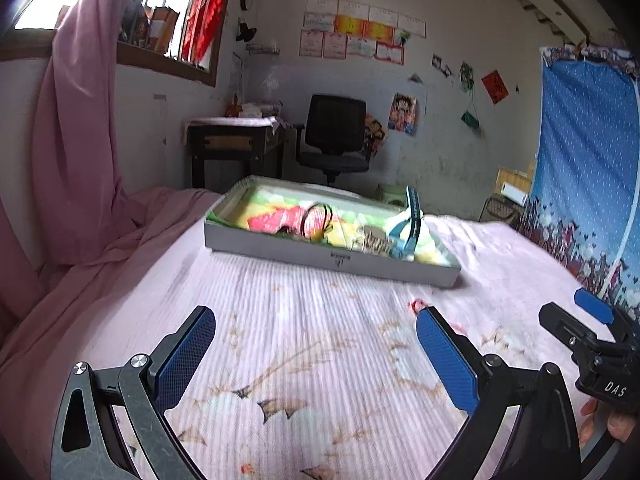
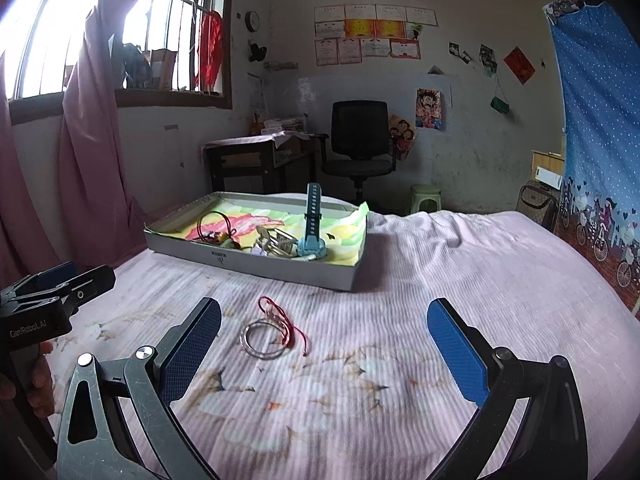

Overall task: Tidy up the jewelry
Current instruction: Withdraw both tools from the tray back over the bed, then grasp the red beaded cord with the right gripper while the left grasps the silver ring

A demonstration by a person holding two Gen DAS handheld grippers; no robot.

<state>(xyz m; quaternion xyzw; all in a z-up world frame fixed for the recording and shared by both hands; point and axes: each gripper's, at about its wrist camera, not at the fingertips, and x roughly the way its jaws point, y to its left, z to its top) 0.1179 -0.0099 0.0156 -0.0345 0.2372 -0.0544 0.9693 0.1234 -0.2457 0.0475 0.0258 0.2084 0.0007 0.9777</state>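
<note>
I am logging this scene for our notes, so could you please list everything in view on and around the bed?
Tray: one, grey-white, far end of bed.
Watch: one, blue, in tray, strap upright.
Cord loop: one, dark, in tray at left.
Bangle: one, clear, on bedspread before tray.
Red string: one, lying across the bangle.
Bedspread: one, pink.
Office chair: one, black, by wall.
Desk: one, dark, left of chair.
Curtain: pink, at window.
Left gripper: open, empty.
Right gripper: open, empty.
</note>
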